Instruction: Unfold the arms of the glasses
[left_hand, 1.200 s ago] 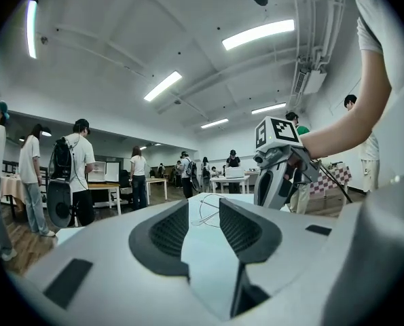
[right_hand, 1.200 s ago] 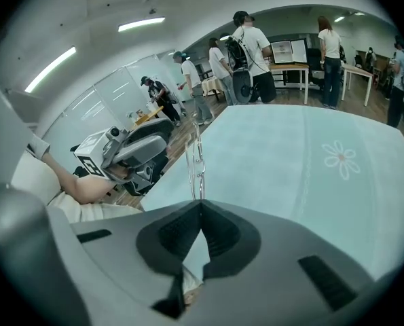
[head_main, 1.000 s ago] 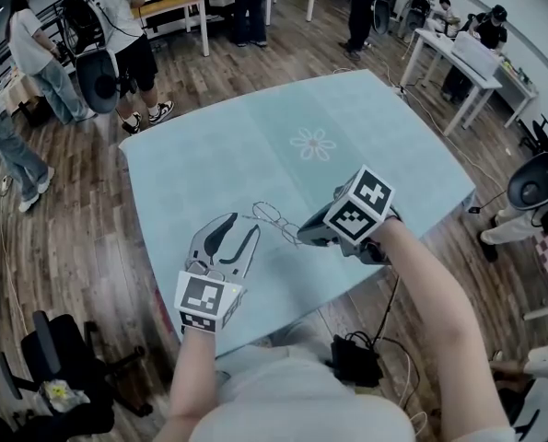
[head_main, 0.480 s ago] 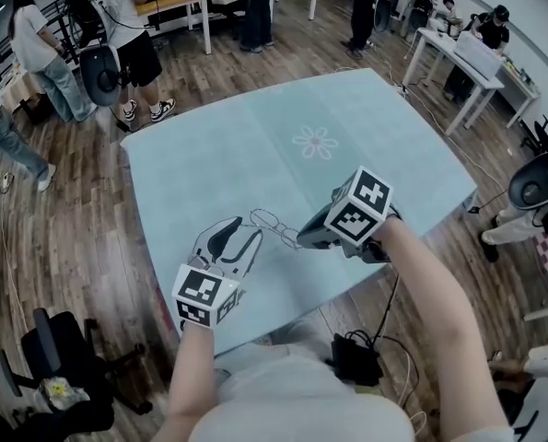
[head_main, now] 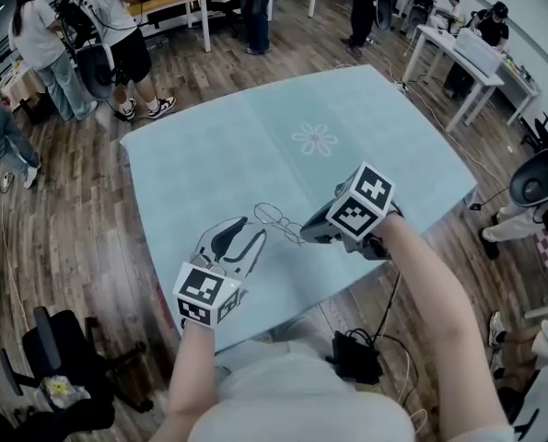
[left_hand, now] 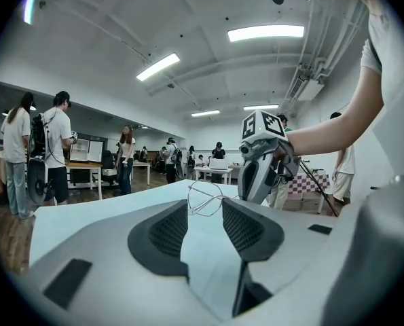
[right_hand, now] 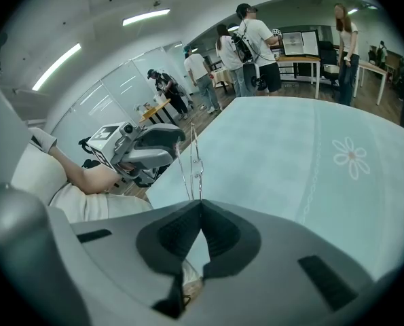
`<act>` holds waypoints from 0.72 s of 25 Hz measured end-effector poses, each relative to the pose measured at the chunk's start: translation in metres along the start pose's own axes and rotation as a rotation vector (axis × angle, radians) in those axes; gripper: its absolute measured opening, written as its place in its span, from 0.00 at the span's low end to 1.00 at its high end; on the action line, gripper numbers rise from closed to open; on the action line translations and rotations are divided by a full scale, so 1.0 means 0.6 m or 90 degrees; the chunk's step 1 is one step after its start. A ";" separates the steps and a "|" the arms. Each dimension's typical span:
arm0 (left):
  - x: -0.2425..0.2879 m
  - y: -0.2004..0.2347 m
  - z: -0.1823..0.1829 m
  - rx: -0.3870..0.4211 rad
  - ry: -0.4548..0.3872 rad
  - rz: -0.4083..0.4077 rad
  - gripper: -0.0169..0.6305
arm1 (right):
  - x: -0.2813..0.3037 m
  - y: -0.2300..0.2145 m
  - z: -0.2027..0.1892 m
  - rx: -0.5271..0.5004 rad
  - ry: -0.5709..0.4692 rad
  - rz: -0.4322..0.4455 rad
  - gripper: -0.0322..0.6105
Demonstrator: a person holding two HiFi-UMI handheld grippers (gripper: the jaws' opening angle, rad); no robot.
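Only one pair of glasses [head_main: 274,215], tight between right tongs [right_hand: 200,202]; left tongs [left_hand: 205,208] agape.

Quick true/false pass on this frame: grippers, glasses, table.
1. The right gripper is shut on the glasses. True.
2. The left gripper is clamped shut. False: its jaws stand apart and the pads press on nothing.
3. The glasses lie loose on the table with no gripper on them. False: the right gripper pinches their wire frame.
4. The table's cover bears a flower print. True.
5. The left gripper holds a cup. False: it holds nothing, and the glasses show just past its tips.
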State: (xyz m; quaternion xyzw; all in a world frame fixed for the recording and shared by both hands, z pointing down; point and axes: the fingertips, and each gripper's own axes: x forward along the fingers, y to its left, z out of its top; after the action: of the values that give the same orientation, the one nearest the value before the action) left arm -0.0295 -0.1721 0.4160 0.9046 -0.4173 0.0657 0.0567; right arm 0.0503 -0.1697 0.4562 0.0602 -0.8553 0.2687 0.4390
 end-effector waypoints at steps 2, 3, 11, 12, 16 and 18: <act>-0.002 -0.003 0.000 0.002 0.000 -0.002 0.28 | 0.001 -0.003 -0.002 0.006 -0.004 -0.003 0.06; -0.004 -0.005 -0.001 0.004 0.001 -0.003 0.28 | 0.002 -0.004 -0.002 0.009 -0.006 -0.005 0.06; -0.017 -0.012 0.000 0.004 -0.002 -0.009 0.27 | 0.005 -0.012 0.001 0.017 -0.009 -0.010 0.06; -0.017 -0.013 0.002 0.003 -0.002 -0.010 0.27 | 0.004 -0.015 0.002 0.017 -0.009 -0.009 0.06; -0.019 -0.018 0.000 0.002 0.003 -0.016 0.27 | 0.005 -0.024 0.004 0.021 -0.008 -0.013 0.06; -0.025 -0.023 -0.003 0.004 0.008 -0.020 0.26 | 0.008 -0.027 0.004 0.026 -0.010 -0.017 0.06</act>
State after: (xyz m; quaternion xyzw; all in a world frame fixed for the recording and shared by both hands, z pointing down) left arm -0.0288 -0.1519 0.4146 0.9109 -0.4022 0.0716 0.0578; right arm 0.0516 -0.1842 0.4654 0.0829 -0.8523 0.2797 0.4342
